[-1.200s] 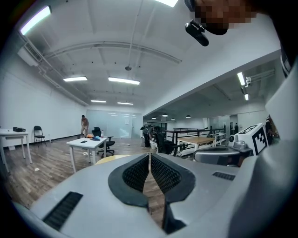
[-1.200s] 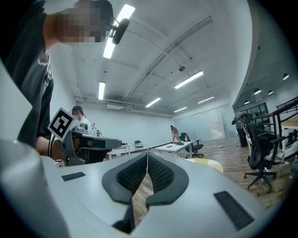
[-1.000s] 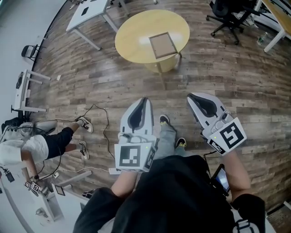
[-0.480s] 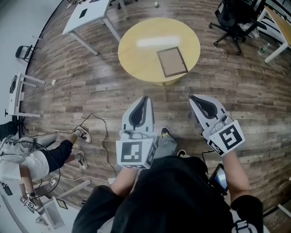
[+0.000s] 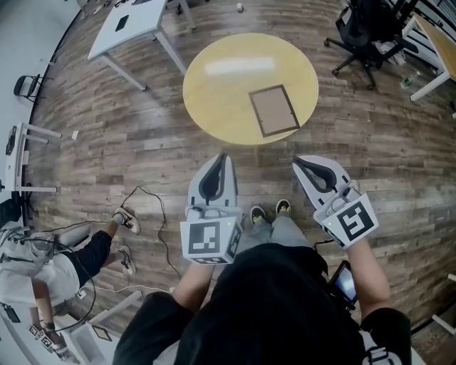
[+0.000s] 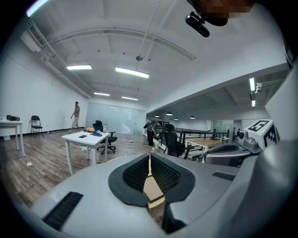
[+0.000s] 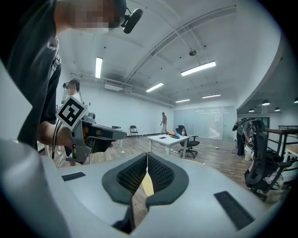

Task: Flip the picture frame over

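Note:
The picture frame [image 5: 274, 110] is a dark-edged rectangle with a brown panel facing up. It lies flat on the right part of the round yellow table [image 5: 221, 85]. Both grippers hang short of the table's near edge, over the wooden floor. My left gripper [image 5: 221, 155] is shut and empty, pointing towards the table. My right gripper [image 5: 297, 161] is shut and empty too, just below the frame in the head view. A sliver of tabletop shows through the shut left gripper [image 6: 149, 155] in its own view. The right gripper [image 7: 147, 155] also has its pads together.
A white desk [image 5: 132, 21] stands at the far left and a black office chair [image 5: 367, 28] at the far right. A person [image 5: 57, 249] sits on the floor at the left, with a cable [image 5: 160, 214] trailing nearby. My shoes [image 5: 271, 212] are between the grippers.
The table and frame have come nearer and slid lower in the head view as I walked forward. Both grippers travelled with me and stayed shut.

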Tool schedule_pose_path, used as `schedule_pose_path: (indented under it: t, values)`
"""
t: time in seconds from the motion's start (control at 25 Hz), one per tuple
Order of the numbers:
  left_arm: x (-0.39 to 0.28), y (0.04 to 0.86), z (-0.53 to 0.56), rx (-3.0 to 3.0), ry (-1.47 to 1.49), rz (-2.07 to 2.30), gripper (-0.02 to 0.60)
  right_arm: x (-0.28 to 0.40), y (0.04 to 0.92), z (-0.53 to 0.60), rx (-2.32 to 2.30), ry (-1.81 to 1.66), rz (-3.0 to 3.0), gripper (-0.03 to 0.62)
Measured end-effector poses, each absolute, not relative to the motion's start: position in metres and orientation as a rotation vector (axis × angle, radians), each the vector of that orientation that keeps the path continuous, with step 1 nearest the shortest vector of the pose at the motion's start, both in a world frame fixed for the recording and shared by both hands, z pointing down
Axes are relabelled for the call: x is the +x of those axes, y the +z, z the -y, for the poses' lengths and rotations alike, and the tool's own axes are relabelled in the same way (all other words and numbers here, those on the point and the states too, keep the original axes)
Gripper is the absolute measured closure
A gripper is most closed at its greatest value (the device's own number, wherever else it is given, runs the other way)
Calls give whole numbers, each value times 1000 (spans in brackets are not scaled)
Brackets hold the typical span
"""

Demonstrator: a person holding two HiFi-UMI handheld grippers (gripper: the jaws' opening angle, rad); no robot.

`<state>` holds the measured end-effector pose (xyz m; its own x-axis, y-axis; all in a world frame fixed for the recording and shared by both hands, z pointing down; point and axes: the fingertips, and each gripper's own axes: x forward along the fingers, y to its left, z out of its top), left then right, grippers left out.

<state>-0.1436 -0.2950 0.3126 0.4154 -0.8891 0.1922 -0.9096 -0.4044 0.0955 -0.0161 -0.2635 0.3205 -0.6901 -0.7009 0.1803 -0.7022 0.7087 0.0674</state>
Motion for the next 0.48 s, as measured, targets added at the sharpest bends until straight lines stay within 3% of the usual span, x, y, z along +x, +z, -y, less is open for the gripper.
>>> schedule_pose_path:
  t: [0.48]
  values:
    - [-108, 319, 380, 2491, 202, 1603, 548, 11, 347, 349, 984, -66, 2662, 576]
